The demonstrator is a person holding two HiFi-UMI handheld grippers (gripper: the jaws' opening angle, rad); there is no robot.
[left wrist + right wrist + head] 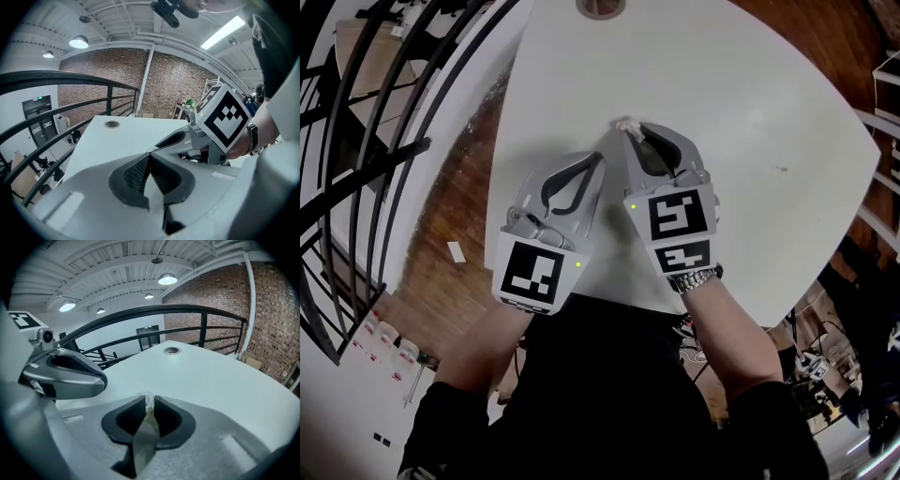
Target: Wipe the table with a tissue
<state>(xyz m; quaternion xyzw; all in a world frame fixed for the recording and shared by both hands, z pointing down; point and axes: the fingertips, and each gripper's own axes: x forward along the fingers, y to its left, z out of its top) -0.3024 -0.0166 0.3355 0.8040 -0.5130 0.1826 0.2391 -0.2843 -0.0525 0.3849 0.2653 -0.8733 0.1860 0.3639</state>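
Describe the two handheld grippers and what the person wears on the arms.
Both the left gripper and the right gripper have pale grey moulded shells, with looped jaws lined in dark, ribbed padding. Each carries a white cube printed with black square markers, and a small green light. The person wears black sleeves and a metal wristwatch on the right wrist.

White table (750, 112) with curved edges, round cable port (601, 7) set near far edge
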